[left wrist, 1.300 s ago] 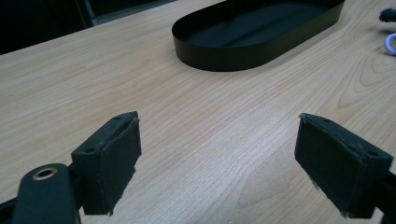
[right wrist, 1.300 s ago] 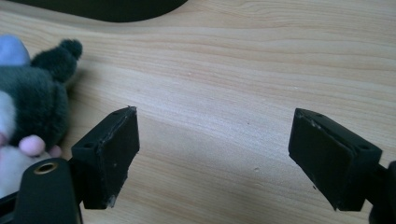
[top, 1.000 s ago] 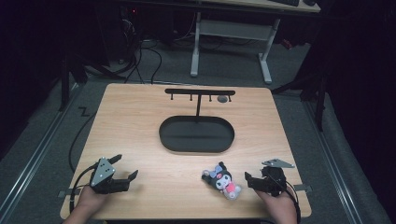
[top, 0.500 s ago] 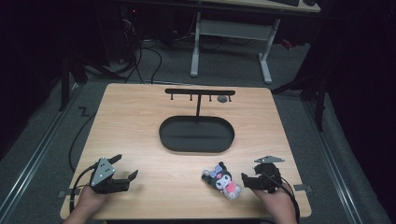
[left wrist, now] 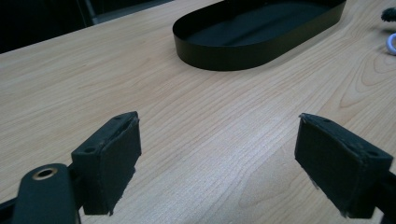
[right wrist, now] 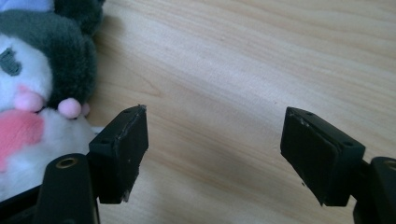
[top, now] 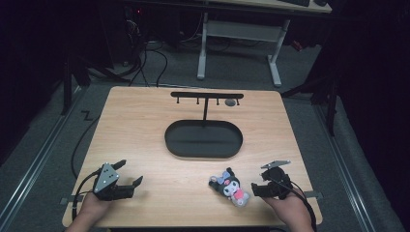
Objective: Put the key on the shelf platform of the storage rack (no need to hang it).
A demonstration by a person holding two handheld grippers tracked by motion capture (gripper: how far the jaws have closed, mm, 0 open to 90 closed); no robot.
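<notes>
Left gripper (top: pixel 129 180): jaws wide apart, held low at the near left by the left hand (top: pixel 92 209). Right gripper (top: pixel 256 184): jaws wide apart, held low by the right hand (top: pixel 290 212).

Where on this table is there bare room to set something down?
Bare wood runs along the left side between the table edge and the black oval tray, and in front of the tray between the left gripper and the plush toy. It is crowded at the front right, where the right gripper sits beside the plush.
</notes>
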